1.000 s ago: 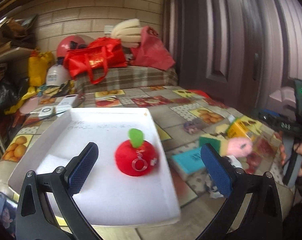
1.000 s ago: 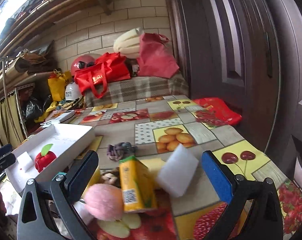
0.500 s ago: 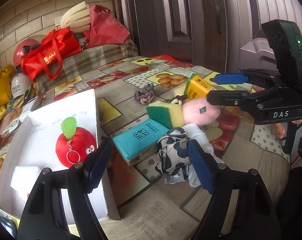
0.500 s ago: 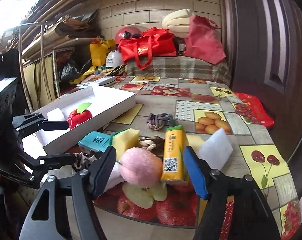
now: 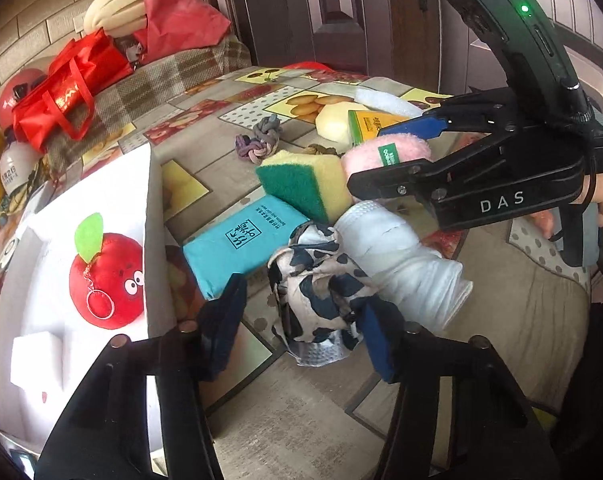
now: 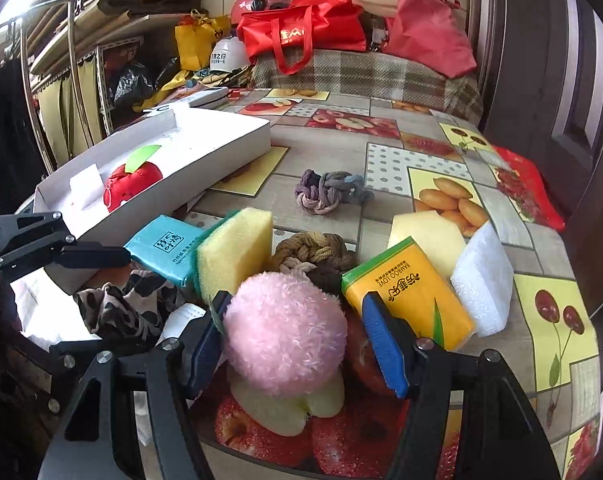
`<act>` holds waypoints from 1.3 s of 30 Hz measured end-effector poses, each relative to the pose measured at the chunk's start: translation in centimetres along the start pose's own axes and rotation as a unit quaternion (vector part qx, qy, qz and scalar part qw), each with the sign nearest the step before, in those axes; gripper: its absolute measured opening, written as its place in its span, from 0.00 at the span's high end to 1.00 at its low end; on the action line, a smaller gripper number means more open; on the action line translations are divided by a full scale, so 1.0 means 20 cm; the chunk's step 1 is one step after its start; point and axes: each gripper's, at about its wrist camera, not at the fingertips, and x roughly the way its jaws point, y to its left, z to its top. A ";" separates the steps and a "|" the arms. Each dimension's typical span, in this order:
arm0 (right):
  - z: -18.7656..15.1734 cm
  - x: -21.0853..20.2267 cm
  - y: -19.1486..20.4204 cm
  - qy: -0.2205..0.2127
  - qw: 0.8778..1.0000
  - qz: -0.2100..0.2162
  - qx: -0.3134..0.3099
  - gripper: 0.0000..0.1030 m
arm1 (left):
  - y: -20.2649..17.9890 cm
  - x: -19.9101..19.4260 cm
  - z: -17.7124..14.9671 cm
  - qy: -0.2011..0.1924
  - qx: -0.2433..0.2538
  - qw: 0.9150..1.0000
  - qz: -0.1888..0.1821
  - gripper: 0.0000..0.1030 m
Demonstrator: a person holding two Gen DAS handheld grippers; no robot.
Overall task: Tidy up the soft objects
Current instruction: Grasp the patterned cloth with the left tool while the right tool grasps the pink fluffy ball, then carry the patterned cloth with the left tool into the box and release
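While the jaws of both grippers are closing from wide open, the spotted cloth (image 5: 317,292) is bracketed by the left gripper (image 5: 301,320) and the pink ball (image 6: 283,332) by the right gripper (image 6: 297,338), so transfer to the white box (image 6: 229,148) is judged next.

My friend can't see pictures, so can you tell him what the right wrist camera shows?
The right gripper is closing around a fluffy pink ball at the near edge of a table with a fruit-print cloth. Behind the ball lie a yellow sponge, an orange tissue pack and knotted ropes. To the left, a white box holds a red plush apple.
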 end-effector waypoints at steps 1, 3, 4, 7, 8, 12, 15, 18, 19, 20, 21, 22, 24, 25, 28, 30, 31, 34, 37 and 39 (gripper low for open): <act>0.00 0.00 -0.01 0.002 1.000 0.004 0.004 0.46 | 0.00 0.02 0.00 0.008 -0.002 1.000 -0.002 0.59; -0.01 0.01 -0.01 0.006 1.000 0.008 0.006 0.49 | 0.00 0.04 0.00 0.021 -0.002 1.000 -0.005 0.60; -0.01 0.01 -0.01 0.006 1.000 0.008 0.005 0.50 | 0.00 0.05 0.00 0.025 0.001 1.000 -0.005 0.60; -0.01 0.00 -0.01 0.005 1.000 0.009 0.010 0.50 | 0.00 0.07 0.01 0.032 -0.003 0.999 -0.014 0.60; -0.01 0.00 -0.02 0.006 1.000 0.008 0.016 0.49 | 0.01 0.07 0.01 0.034 -0.010 0.999 -0.020 0.60; -0.01 0.03 -0.07 0.019 0.999 0.018 0.043 0.46 | 0.04 0.08 0.02 0.034 -0.026 0.999 -0.032 0.60; -0.01 0.02 -0.06 0.013 0.999 0.022 0.040 0.51 | 0.03 0.05 0.02 0.018 -0.022 0.999 -0.033 0.70; -0.02 -0.04 -0.09 -0.018 0.998 0.006 0.053 0.53 | 0.03 -0.04 0.01 -0.026 -0.024 0.999 -0.024 0.70; -0.02 -0.08 -0.10 -0.038 0.998 0.001 0.059 0.53 | 0.04 -0.08 0.00 -0.044 -0.029 0.998 -0.023 0.70; -0.03 -0.13 -0.10 -0.064 0.996 -0.005 0.060 0.53 | 0.05 -0.11 -0.01 -0.062 -0.036 0.997 -0.018 0.70; -0.04 -0.18 -0.09 -0.092 0.994 -0.016 0.059 0.53 | 0.07 -0.15 -0.01 -0.079 -0.044 0.996 -0.012 0.70; -0.05 -0.23 -0.08 -0.120 0.991 -0.025 0.057 0.53 | 0.08 -0.18 -0.02 -0.098 -0.051 0.994 -0.009 0.70; -0.08 -0.32 -0.05 -0.179 0.982 -0.026 0.058 0.53 | 0.12 -0.25 -0.05 -0.136 -0.069 0.988 0.002 0.70; -0.08 -0.36 -0.04 -0.201 0.977 -0.024 0.062 0.53 | 0.14 -0.28 -0.06 -0.149 -0.080 0.986 0.007 0.70; -0.09 -0.40 0.02 -0.236 0.969 -0.034 0.066 0.53 | 0.20 -0.32 -0.07 -0.174 -0.098 0.978 0.053 0.70; -0.08 -0.40 0.07 -0.244 0.967 -0.036 0.064 0.53 | 0.24 -0.33 -0.09 -0.181 -0.114 0.975 0.065 0.70; -0.07 -0.40 0.09 -0.245 0.967 -0.036 0.062 0.53 | 0.26 -0.34 -0.09 -0.184 -0.118 0.973 0.073 0.70; -0.05 -0.39 0.15 -0.248 0.967 -0.033 0.056 0.53 | 0.31 -0.34 -0.11 -0.188 -0.123 0.969 0.100 0.70; -0.02 -0.36 0.21 -0.243 0.969 -0.022 0.049 0.53 | 0.36 -0.35 -0.13 -0.191 -0.135 0.966 0.113 0.70; -0.01 -0.34 0.25 -0.239 0.970 -0.013 0.043 0.53 | 0.39 -0.36 -0.15 -0.191 -0.143 0.964 0.117 0.70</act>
